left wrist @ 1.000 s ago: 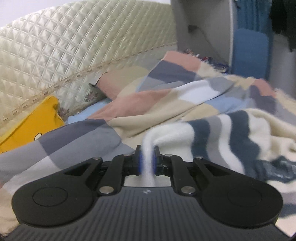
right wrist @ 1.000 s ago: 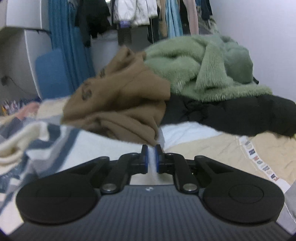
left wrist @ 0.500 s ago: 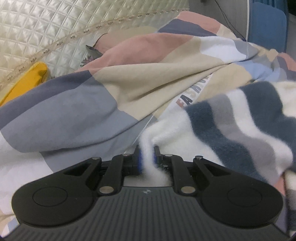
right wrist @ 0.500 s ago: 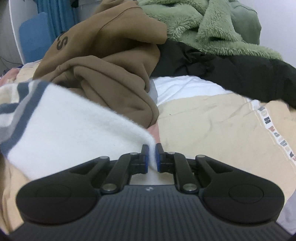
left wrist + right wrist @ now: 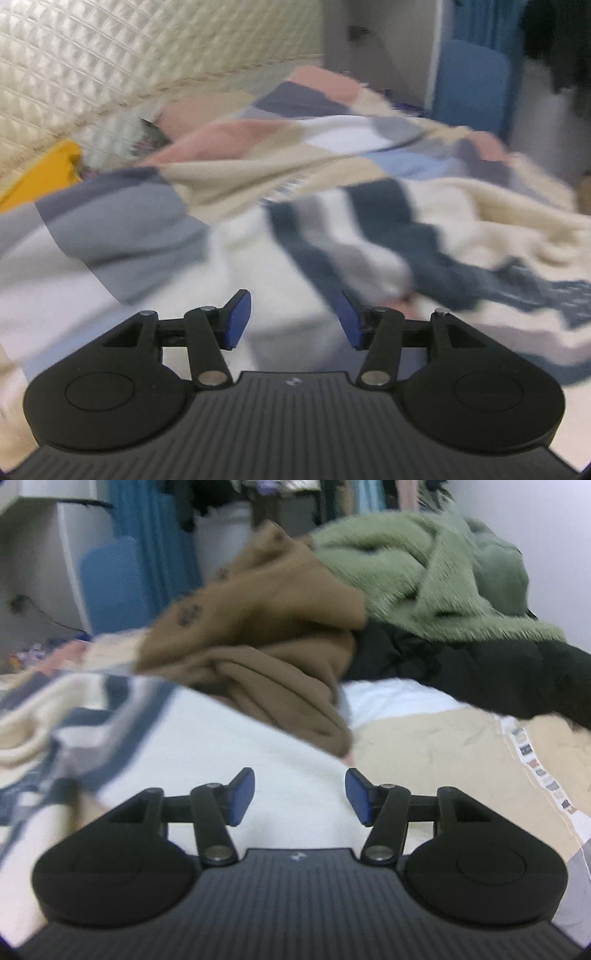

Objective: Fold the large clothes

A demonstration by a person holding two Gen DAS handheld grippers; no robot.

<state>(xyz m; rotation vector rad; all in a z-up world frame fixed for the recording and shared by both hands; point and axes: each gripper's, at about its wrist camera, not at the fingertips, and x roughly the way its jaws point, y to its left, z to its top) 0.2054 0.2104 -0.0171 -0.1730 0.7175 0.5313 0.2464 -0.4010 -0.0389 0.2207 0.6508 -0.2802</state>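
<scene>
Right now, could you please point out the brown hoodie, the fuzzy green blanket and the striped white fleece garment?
brown hoodie (image 5: 266, 646), right wrist view, its crumpled body.
fuzzy green blanket (image 5: 424, 572), right wrist view, its piled top.
striped white fleece garment (image 5: 369, 236), left wrist view, its navy-striped part.

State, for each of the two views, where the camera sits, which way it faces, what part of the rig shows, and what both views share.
Left wrist: sits on the left gripper, looking forward over the striped sweater and patchwork quilt to the quilted headboard; its open fingers show.
Right wrist: sits on the right gripper, looking over the sweater to the brown hoodie and green fleece; its open fingers show.
Shared: the sweater and the blue chair.
</scene>
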